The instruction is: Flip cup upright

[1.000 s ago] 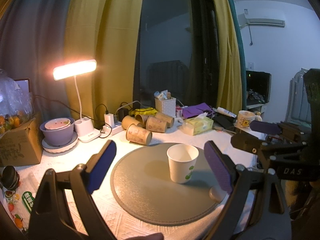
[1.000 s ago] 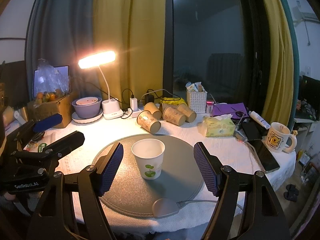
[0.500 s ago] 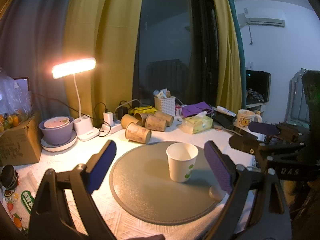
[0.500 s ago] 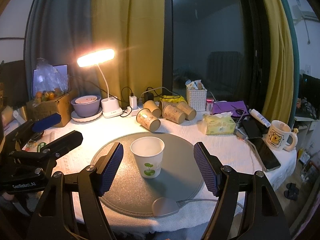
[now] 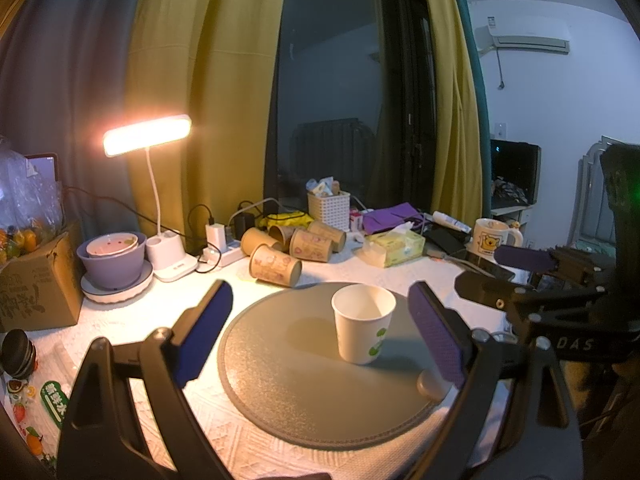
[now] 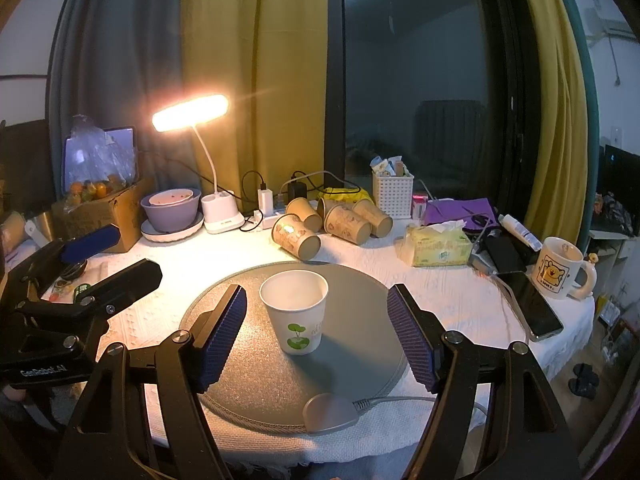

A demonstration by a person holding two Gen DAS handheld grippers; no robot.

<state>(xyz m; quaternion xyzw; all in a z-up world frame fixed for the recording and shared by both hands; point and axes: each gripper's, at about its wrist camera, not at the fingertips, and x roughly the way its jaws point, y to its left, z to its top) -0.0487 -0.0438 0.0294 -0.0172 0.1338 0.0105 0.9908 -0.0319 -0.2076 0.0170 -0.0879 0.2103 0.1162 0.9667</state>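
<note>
A white paper cup (image 5: 362, 325) with a green leaf print stands upright, mouth up, on the round grey mat (image 5: 288, 384). It also shows in the right wrist view (image 6: 295, 311) on the mat (image 6: 352, 356). My left gripper (image 5: 320, 340) is open and empty, held back from the cup. My right gripper (image 6: 318, 336) is open and empty, with the cup between and beyond its fingertips. Each gripper shows in the other's view, the right one at the right (image 5: 520, 280) and the left one at the left (image 6: 96, 260).
Several brown paper cups (image 6: 332, 222) lie on their sides behind the mat. A lit desk lamp (image 6: 192, 112), purple bowl (image 6: 170, 208), cardboard box (image 6: 100, 212), white basket (image 6: 392, 194), tissue pack (image 6: 438, 246), phone (image 6: 536, 304) and mug (image 6: 558, 268) stand around. The mat's cable plug (image 6: 330, 414) lies at the near edge.
Both grippers have drawn back slightly from the table. The cup stays upright and has not moved.
</note>
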